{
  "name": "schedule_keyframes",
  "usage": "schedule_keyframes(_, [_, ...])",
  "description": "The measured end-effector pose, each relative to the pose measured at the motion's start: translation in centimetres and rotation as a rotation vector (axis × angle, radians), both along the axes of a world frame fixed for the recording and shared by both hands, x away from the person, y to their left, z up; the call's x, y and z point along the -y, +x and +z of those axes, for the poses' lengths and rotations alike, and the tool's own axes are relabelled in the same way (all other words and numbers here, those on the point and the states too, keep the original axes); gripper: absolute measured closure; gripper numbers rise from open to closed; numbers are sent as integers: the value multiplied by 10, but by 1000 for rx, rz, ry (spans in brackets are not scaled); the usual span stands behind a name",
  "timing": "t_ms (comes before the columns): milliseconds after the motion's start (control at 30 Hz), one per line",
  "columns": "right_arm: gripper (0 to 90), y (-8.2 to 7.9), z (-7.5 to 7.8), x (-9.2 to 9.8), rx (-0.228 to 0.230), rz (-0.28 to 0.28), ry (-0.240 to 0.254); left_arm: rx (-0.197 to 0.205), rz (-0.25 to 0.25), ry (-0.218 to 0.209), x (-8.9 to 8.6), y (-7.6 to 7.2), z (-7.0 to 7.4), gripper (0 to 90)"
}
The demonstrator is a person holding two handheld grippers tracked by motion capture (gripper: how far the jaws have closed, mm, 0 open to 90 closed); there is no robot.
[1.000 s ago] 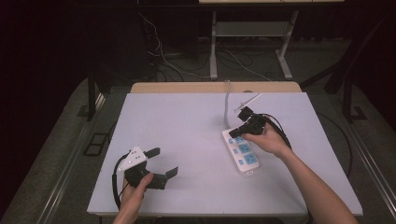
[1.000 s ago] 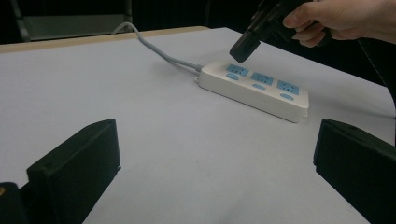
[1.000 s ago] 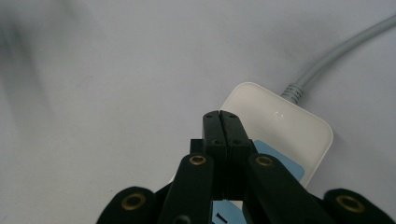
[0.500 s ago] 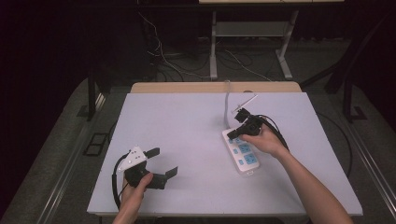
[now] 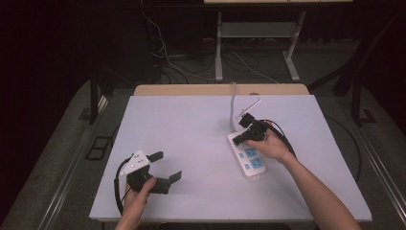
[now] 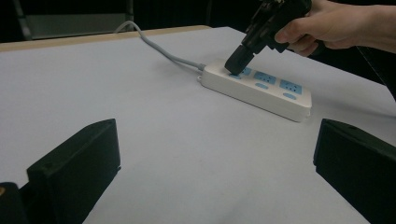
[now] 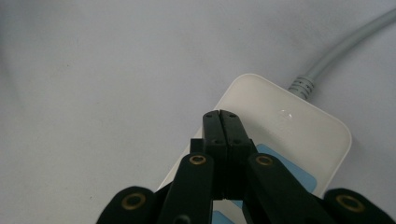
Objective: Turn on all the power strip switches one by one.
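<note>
With its fingers fully closed on nothing, the right gripper (image 5: 243, 135) presses its tip onto the cable end of the power strip (image 5: 247, 158), apparently its switch; next, lift straight off, while the left gripper (image 5: 165, 167) rests wide open, empty, well apart.

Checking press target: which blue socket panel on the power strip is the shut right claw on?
The blue panel nearest the cord end of the power strip; the right claw sits on it, the other two lie clear.

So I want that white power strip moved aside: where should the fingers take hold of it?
Grip the power strip across its narrow width at the bare near end, coming from above. It lies flat, its long sides are free, and its cord leaves the far end.
</note>
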State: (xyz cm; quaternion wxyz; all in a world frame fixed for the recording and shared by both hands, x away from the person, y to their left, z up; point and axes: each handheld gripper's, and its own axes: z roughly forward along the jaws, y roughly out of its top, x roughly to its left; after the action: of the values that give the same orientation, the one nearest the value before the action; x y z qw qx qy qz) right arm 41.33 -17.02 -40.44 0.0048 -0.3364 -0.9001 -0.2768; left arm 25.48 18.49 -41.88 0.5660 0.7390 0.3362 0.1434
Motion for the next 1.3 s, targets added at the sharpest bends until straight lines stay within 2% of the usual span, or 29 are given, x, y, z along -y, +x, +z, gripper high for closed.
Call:
schedule_keyframes(633, [900,0,-3,1,-1,-5,12,1,-5,7,1,0,0,0])
schedule_keyframes(800, [900,-3,-1,-3,25,4,-21,-1,-6,8,1,1,0,0])
schedule_keyframes(1067, [900,-3,1,-3,15,-5,3,-6,-6,4,1,1,-2,0])
schedule_keyframes(1300, [900,-7,11,1,32,-10,36,-7,-5,3,1,1,-2,0])
